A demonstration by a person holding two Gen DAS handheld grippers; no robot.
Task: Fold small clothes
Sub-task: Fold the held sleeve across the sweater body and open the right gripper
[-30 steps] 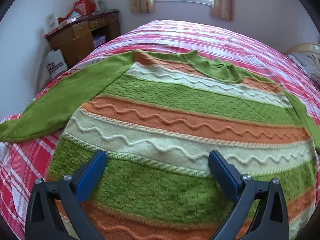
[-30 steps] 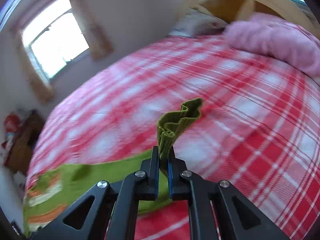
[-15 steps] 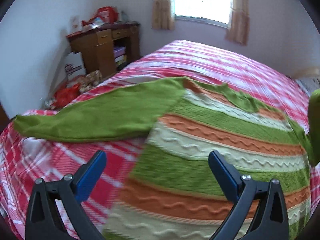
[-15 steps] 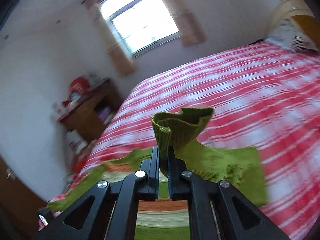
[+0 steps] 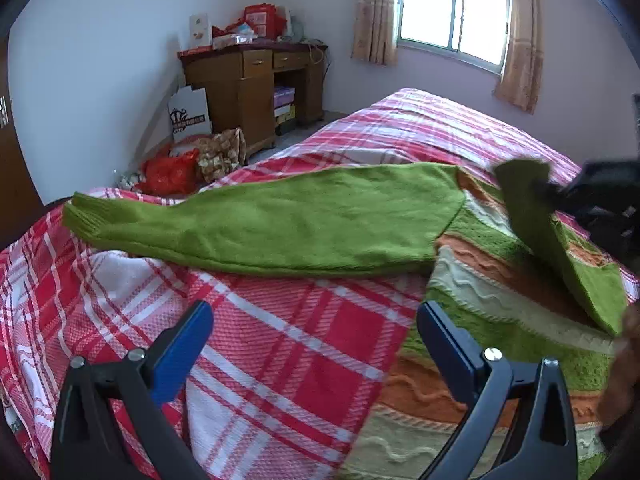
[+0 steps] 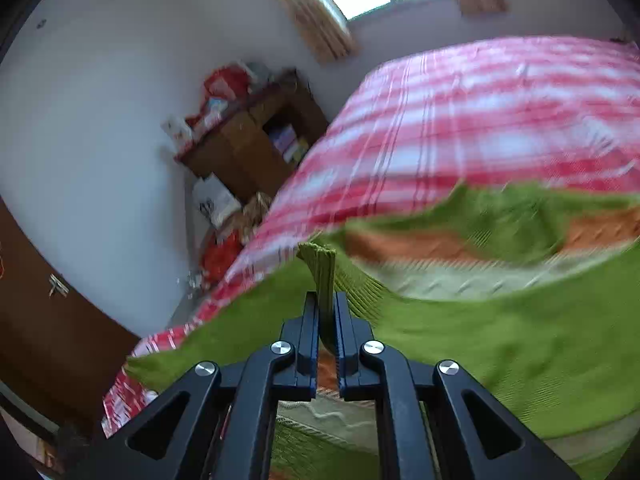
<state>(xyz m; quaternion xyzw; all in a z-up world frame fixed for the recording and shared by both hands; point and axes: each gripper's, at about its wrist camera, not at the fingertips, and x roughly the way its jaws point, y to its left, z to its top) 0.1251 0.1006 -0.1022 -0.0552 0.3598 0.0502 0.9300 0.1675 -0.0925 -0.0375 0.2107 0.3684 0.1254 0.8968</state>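
Striped sweater (image 5: 496,280) flat on plaid bed (image 5: 280,344), one green sleeve (image 5: 280,228) stretched toward wooden desk (image 5: 256,88), left gripper (image 5: 314,332) jaws wide apart and empty over bare bedspread beside sweater hem, right gripper (image 6: 327,320) clamped tight on other sleeve's cuff (image 6: 320,268), lifted across sweater body.

Ahead of me stands a bed (image 5: 280,360) under a red plaid cover, a cluttered wooden desk (image 5: 256,80) against the pale wall (image 5: 100,60), and a bright curtained window (image 5: 454,10).
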